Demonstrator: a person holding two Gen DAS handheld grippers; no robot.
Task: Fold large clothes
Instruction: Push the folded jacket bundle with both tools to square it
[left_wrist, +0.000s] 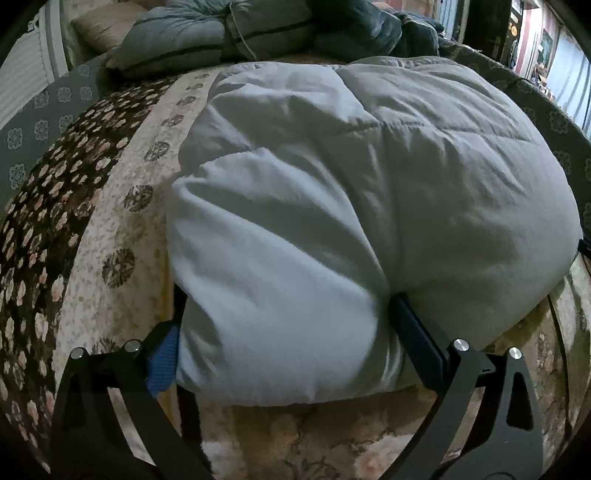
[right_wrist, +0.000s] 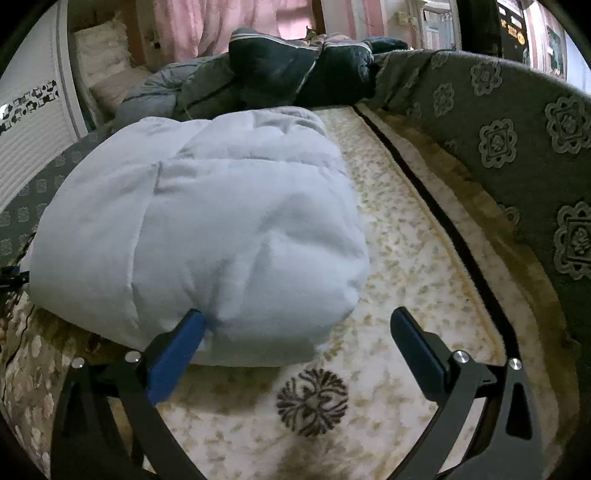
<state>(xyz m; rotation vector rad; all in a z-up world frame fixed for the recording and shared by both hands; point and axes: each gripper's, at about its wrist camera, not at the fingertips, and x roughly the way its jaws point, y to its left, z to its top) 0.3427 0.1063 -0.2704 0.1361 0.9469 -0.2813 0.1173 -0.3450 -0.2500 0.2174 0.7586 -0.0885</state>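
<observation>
A thick white padded garment (left_wrist: 332, 192) lies folded into a bulky bundle on a patterned bed cover (left_wrist: 122, 229). My left gripper (left_wrist: 288, 325) is wide open with its two fingers either side of the bundle's near left corner, pressed against the fabric. The bundle also shows in the right wrist view (right_wrist: 207, 229). My right gripper (right_wrist: 295, 325) is open at the bundle's near right corner; its blue left finger (right_wrist: 177, 350) touches the fabric and its black right finger (right_wrist: 417, 350) is over bare cover.
Dark grey and navy bedding (right_wrist: 280, 70) is piled at the far end of the bed (left_wrist: 207, 40). A grey patterned bed surround (right_wrist: 517, 140) runs along the right. A cream pillow (right_wrist: 103, 55) and a white cabinet (right_wrist: 29, 129) stand at the left.
</observation>
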